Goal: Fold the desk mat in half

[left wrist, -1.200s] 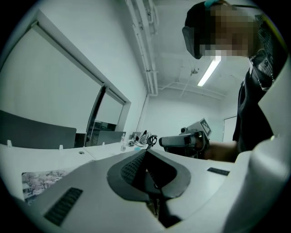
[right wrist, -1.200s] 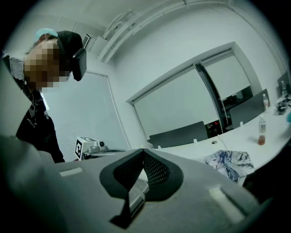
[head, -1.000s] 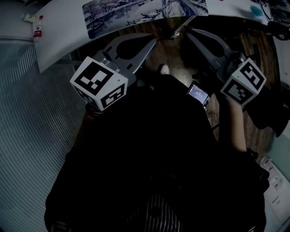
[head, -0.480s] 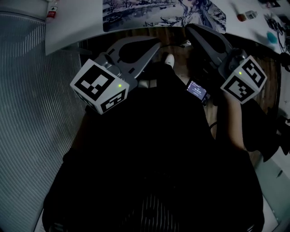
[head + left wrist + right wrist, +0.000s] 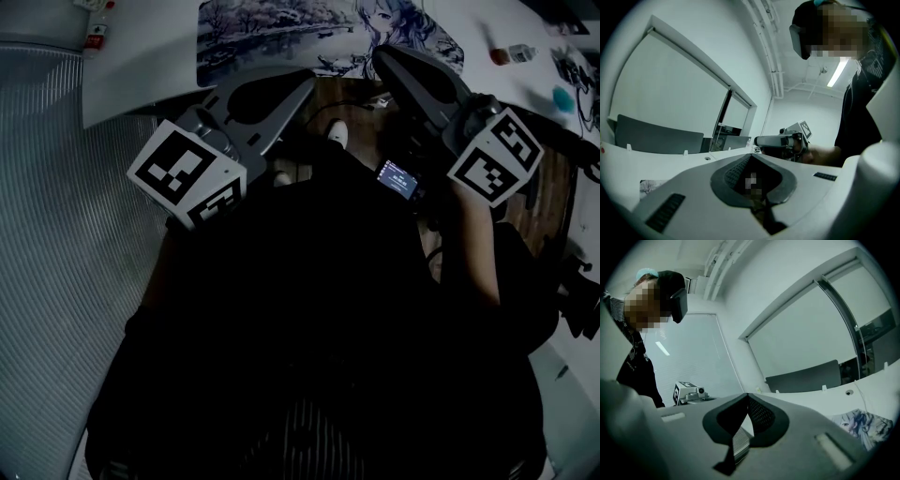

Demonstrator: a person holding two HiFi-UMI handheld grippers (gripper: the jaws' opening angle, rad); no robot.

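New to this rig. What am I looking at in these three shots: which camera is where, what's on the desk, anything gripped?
There is no robot here: a person holds a two-jaw gripper in each hand. The top-down picture comes from a camera on the person's head. In it the left gripper is on the left and the right gripper on the right; the marker cubes are part of them. The other two pictures come from a camera riding on each gripper, looking along its jaws, and each one also catches the other gripper. On the white desk lies a desk mat printed with an illustration, and there are small items near the desk's edges. Both pairs of jaws are closed with nothing between them. The mat lies flat, not yet folded.
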